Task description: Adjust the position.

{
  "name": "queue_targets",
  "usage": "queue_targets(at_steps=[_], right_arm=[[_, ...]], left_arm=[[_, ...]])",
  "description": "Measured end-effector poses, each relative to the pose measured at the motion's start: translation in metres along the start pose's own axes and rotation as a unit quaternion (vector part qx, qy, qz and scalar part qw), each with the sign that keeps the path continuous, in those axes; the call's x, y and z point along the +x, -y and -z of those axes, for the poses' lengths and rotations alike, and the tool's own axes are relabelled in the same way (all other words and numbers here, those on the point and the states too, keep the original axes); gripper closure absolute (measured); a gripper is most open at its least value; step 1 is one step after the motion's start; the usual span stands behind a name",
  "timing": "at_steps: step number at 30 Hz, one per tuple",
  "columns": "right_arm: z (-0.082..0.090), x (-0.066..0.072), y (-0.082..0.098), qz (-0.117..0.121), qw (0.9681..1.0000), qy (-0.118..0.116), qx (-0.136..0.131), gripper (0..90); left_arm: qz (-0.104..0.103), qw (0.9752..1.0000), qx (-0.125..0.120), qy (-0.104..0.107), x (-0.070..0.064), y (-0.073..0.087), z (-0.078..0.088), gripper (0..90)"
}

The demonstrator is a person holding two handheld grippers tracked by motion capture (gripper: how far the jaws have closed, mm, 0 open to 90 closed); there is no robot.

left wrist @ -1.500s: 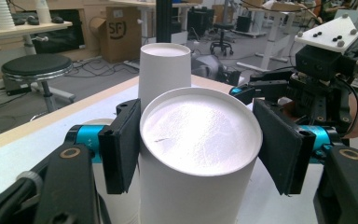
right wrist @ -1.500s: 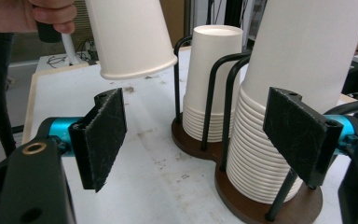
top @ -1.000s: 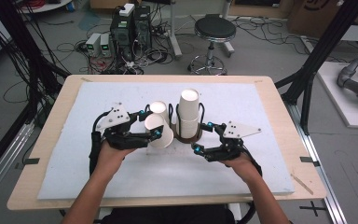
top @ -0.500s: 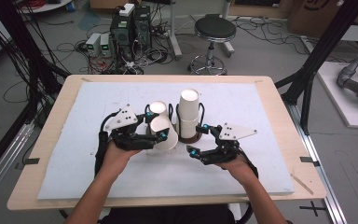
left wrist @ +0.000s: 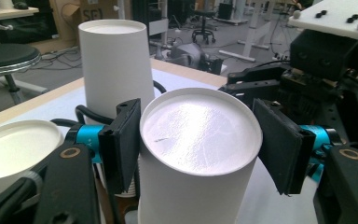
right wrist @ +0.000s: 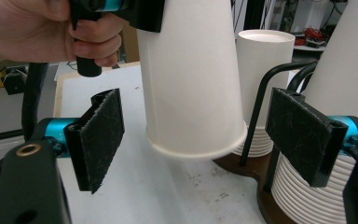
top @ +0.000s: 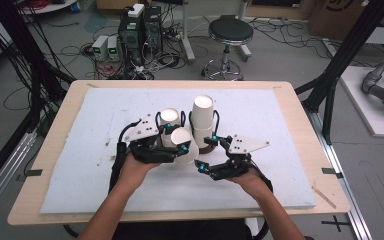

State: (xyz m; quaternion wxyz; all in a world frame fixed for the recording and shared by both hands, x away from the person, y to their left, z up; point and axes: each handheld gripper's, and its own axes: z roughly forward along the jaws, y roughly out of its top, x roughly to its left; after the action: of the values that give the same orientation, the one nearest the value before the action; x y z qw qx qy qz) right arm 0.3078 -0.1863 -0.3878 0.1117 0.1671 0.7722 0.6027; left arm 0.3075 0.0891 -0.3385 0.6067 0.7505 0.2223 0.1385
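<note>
My left tool (top: 180, 146) holds cup (left wrist: 198, 154) upside down mid-desk; right tool (right wrist: 200, 140) wide. Paper: light, crushable. I'd pinch gently near rolled rim.

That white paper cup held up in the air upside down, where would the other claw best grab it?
Probably around its lower side wall, just above the rolled rim. The cup hangs mouth-down, widest at the bottom, with the left gripper already clamping its upper end. The right gripper can come in level, its open jaws already standing either side of the cup.
</note>
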Motion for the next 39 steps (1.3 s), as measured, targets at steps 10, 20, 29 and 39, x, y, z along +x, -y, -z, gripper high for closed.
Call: queue_targets(at_steps=[10,20,29,39], right_arm=[[-0.016,0.001,0.001,0.006,0.9999,-0.012,0.011,19.9],[-0.022,0.000,0.002,0.005,0.9996,-0.023,0.016,19.9],[-0.020,0.002,0.001,0.022,0.9990,-0.037,0.010,25.9],[-0.020,0.006,0.000,0.028,0.9980,-0.054,0.014,28.5]], left_arm=[[-0.003,0.9998,0.002,0.022,-0.006,0.000,-0.005,35.7],[0.003,0.9988,-0.005,0.049,-0.010,-0.002,-0.006,35.9],[0.003,0.9983,-0.008,0.058,-0.010,-0.002,-0.004,35.8],[-0.001,0.9979,-0.006,0.065,-0.014,-0.001,0.002,34.8]])
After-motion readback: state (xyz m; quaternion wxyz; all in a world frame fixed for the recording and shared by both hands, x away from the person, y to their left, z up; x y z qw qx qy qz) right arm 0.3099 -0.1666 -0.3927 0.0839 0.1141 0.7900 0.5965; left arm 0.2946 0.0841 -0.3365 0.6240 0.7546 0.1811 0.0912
